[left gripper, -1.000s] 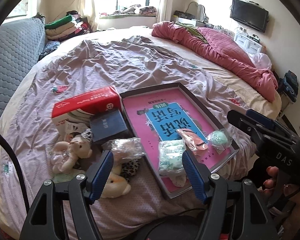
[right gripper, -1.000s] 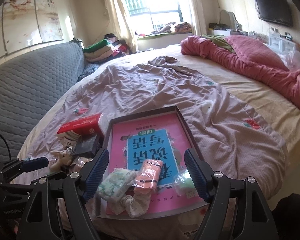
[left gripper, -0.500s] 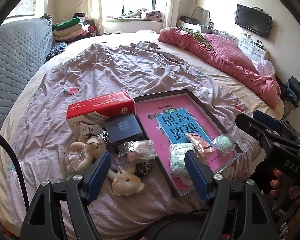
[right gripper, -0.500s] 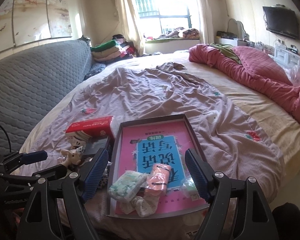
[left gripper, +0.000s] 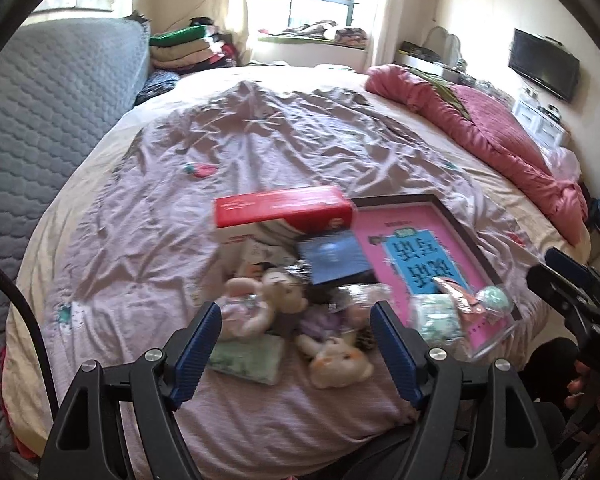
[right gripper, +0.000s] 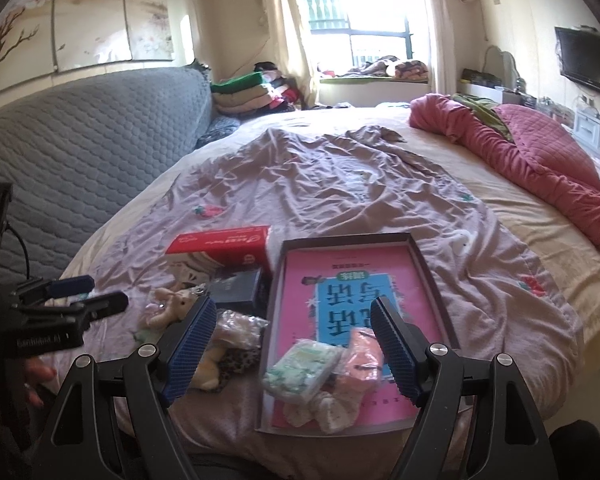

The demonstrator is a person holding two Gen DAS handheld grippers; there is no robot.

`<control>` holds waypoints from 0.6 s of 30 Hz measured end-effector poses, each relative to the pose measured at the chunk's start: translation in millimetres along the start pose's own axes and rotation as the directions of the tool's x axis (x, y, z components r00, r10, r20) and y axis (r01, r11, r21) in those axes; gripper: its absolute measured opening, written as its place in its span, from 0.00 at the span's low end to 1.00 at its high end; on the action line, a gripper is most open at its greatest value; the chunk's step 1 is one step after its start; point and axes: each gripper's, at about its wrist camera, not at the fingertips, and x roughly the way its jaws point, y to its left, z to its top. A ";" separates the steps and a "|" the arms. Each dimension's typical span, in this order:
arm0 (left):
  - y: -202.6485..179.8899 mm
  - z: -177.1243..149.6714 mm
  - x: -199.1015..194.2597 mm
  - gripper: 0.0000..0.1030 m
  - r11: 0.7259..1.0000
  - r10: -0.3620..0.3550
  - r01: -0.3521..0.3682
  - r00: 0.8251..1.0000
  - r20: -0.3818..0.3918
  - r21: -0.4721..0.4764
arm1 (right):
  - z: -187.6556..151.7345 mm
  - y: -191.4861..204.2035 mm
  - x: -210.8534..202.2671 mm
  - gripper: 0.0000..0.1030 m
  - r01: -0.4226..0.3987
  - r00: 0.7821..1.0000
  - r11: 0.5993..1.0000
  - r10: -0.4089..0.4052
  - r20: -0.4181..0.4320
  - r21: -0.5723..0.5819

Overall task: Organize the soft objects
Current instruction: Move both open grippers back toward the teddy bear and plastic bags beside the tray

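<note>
Inspector A: Left hand-held gripper (left gripper: pixel 294 334) released, jaws just widened, nothing between them. Right hand-held gripper (right gripper: pixel 292 334) likewise released, empty.

Inspector B: Cream plush bunny toy (left gripper: pixel 336 364) lies on the bed just ahead of the left gripper, beside the dark-rimmed pink tray (right gripper: pixel 432 276). Judged light, squashy, non-fragile; grip across its padded body.

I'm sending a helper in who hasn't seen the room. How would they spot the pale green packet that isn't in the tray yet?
On the bed, find the dark-rimmed tray with the pink book, then the heap of plush toys beside it. The pale green packet lies flat on the sheet at the heap's near edge, the only flat, rectangular soft thing there.
</note>
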 end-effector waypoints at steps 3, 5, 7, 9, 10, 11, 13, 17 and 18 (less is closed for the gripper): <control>15.4 -0.9 -0.5 0.74 1.000 0.013 -0.013 1.000 0.001 -0.023 | 0.0 7.7 4.1 0.78 -0.010 1.000 1.000 0.010 -0.012 -0.018; 24.6 -1.0 0.0 0.74 0.999 0.014 -0.014 1.000 -0.002 -0.039 | 0.1 13.7 7.2 0.78 -0.015 1.000 0.999 0.014 -0.019 -0.029; 31.9 -1.5 0.5 0.74 0.999 0.018 -0.018 1.000 -0.001 -0.051 | -0.1 20.5 10.6 0.78 -0.025 0.999 0.999 0.024 -0.027 -0.042; 38.0 -2.5 2.1 0.74 0.998 0.027 -0.027 1.000 -0.001 -0.055 | -0.6 25.1 13.6 0.78 -0.033 0.999 0.998 0.032 -0.034 -0.054; 40.4 -3.4 3.3 0.74 0.998 0.033 -0.033 0.999 -0.004 -0.056 | -1.1 27.5 15.5 0.78 -0.037 0.999 0.998 0.034 -0.039 -0.059; 42.9 -4.6 4.7 0.74 0.998 0.040 -0.040 0.999 -0.009 -0.057 | -1.4 29.3 16.6 0.78 -0.039 0.998 0.997 0.036 -0.043 -0.063; 47.6 -7.3 8.1 0.74 0.997 0.040 -0.041 0.999 -0.017 -0.062 | -3.5 33.8 19.7 0.78 -0.046 0.998 0.996 0.042 -0.050 -0.070; 53.7 -12.5 15.9 0.74 0.997 0.039 -0.041 0.999 -0.034 -0.072 | -9.5 42.2 28.1 0.78 -0.056 0.996 0.995 0.050 -0.070 -0.085; 55.0 -14.2 18.1 0.74 0.996 0.036 -0.039 0.999 -0.039 -0.075 | -11.7 44.7 31.0 0.78 -0.059 0.996 0.994 0.052 -0.078 -0.091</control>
